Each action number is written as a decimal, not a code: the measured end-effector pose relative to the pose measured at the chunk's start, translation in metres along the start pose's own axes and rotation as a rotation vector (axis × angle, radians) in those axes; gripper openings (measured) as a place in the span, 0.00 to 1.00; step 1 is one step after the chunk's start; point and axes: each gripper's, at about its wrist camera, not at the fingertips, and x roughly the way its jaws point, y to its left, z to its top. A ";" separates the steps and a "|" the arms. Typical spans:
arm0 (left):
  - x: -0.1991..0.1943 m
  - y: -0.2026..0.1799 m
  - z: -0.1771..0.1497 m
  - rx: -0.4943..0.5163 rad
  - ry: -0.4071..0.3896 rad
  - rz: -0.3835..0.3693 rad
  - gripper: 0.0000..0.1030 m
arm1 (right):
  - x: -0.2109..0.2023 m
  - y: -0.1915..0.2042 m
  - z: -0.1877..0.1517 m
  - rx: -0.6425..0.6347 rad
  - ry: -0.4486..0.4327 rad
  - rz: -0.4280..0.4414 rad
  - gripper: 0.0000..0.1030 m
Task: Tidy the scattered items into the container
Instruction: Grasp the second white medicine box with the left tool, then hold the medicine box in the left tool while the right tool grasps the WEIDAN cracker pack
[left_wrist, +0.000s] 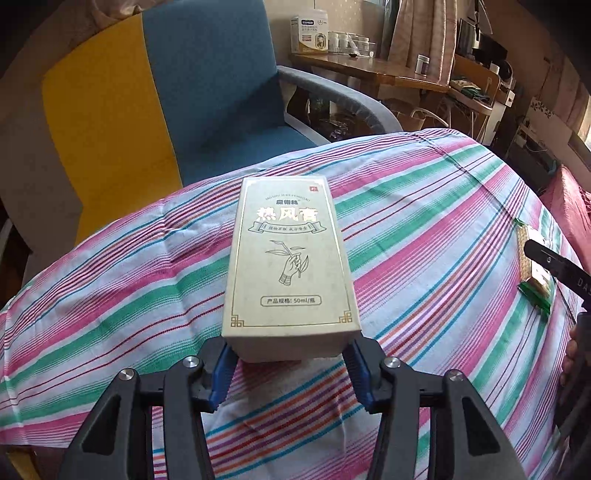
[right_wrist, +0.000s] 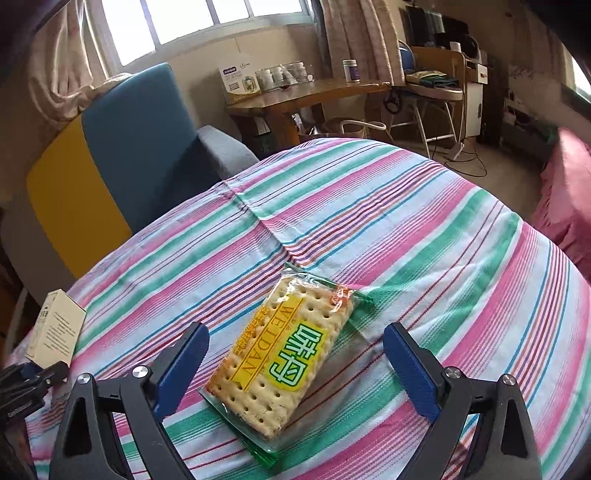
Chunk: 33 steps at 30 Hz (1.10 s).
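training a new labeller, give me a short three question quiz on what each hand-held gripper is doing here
1. True or false: the left hand-held gripper is shut on the cream box.
2. What lies between the right hand-held gripper's open jaws?
A. a cup
B. the cracker packet
C. a spoon
3. Fill in: both items rest on the ______ cloth.

Key: 1 true; 2 B; 3 striped
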 end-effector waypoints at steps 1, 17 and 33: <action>-0.002 -0.001 -0.003 -0.007 0.009 -0.017 0.51 | 0.001 0.002 0.001 -0.016 0.004 0.002 0.89; -0.060 -0.014 -0.114 -0.145 0.069 -0.019 0.51 | -0.047 0.056 -0.074 -0.265 0.162 0.328 0.51; -0.133 -0.034 -0.225 -0.236 0.052 -0.029 0.51 | -0.125 0.081 -0.169 -0.387 0.250 0.484 0.54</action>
